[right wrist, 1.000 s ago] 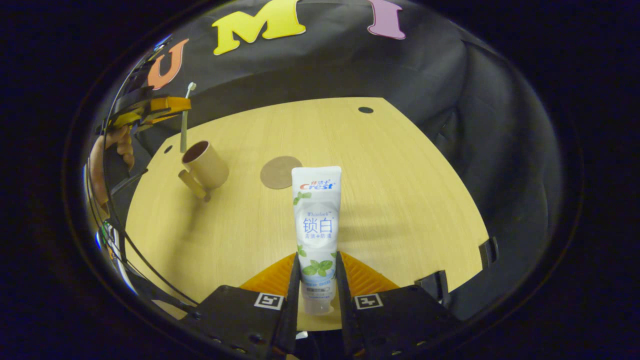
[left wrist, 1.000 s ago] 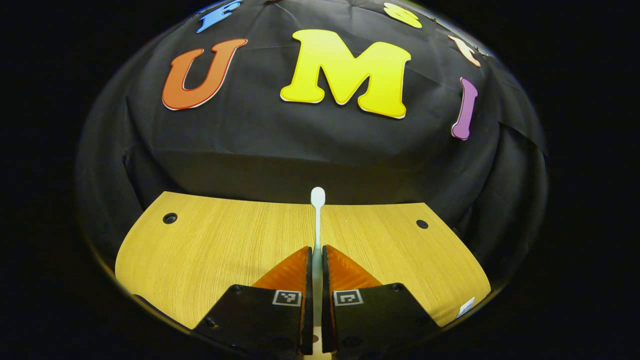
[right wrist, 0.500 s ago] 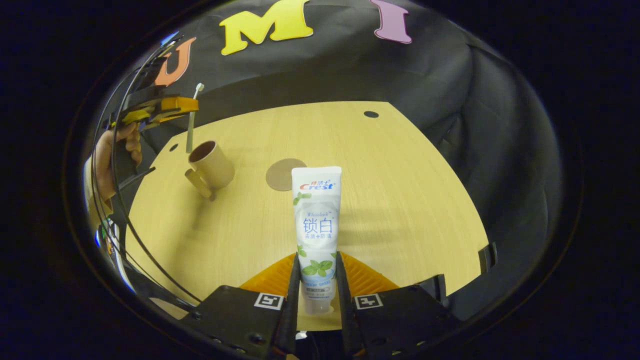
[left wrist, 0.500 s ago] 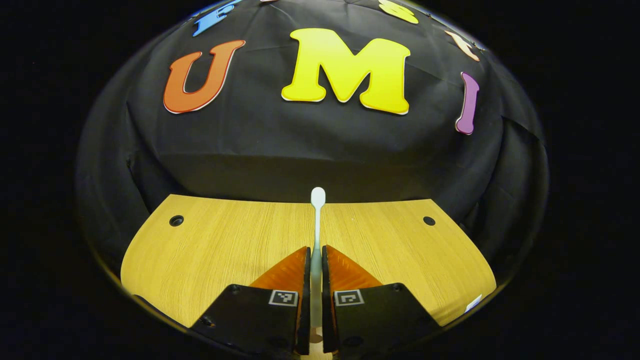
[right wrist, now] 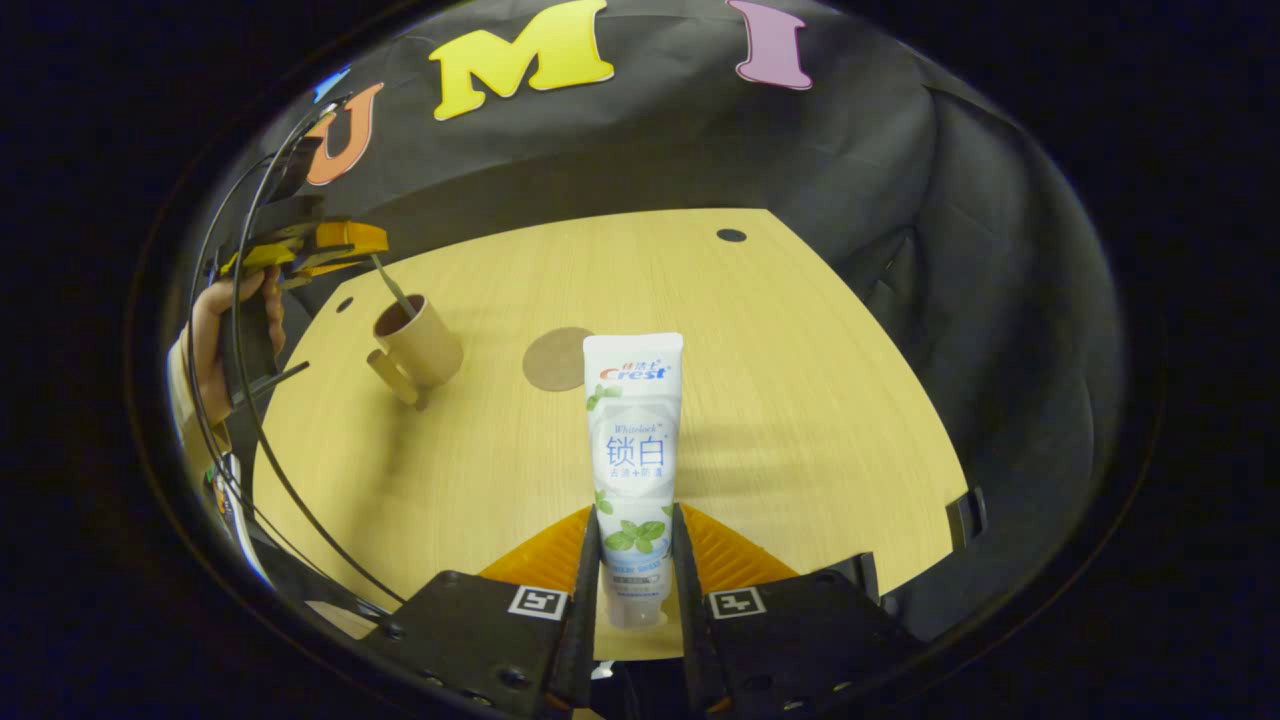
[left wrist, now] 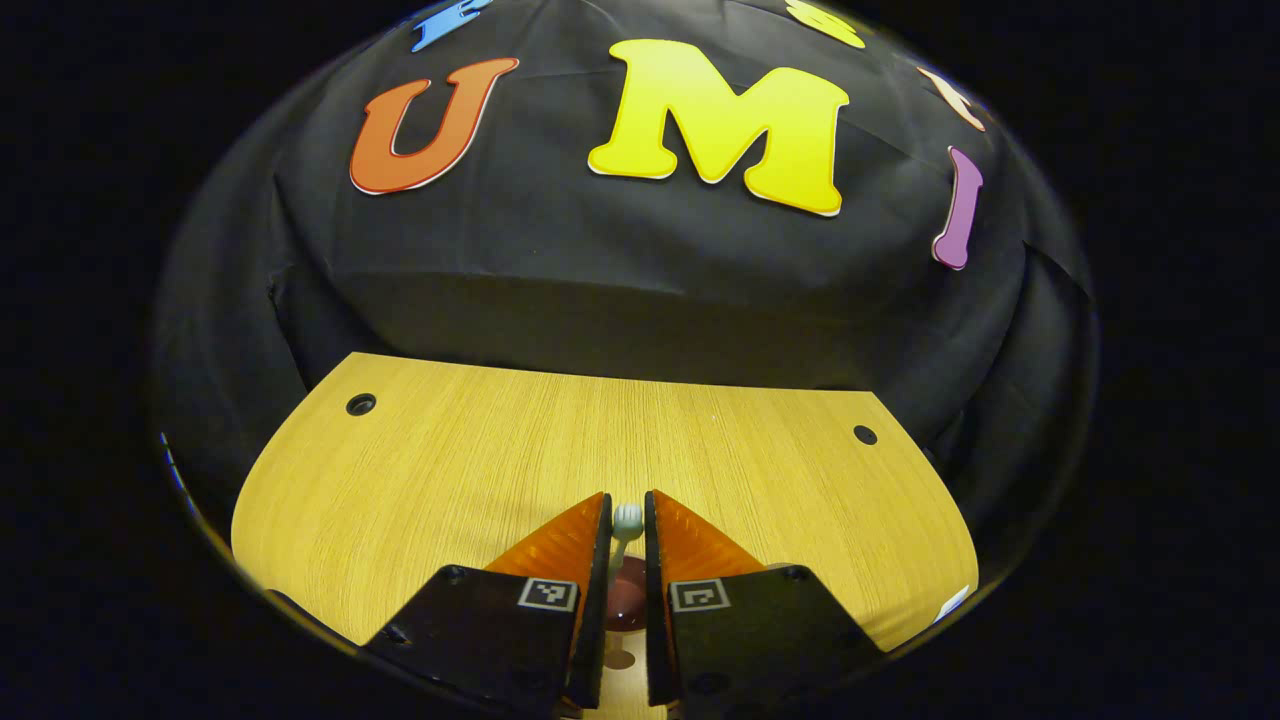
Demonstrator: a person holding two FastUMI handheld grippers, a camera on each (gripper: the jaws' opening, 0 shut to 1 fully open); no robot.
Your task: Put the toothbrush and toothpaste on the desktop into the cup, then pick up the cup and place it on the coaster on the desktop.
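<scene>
Toothbrush point(right wrist: 393, 287) leaning in the cup point(right wrist: 418, 343), toothpaste tube point(right wrist: 632, 450) held ready.

Left gripper point(left wrist: 626, 535) parted over the cup at lower centre, brush head between; right gripper point(right wrist: 633, 575) clamped on the tube, presumably awaiting its turn; coaster point(right wrist: 557, 358) bare, mid-frame.

Wood-grain tabletop point(left wrist: 450, 480), two round holes point(left wrist: 360, 404) near its far corners; black cloth wall point(left wrist: 620, 260) behind; black cables point(right wrist: 235, 400) at left edge.
</scene>
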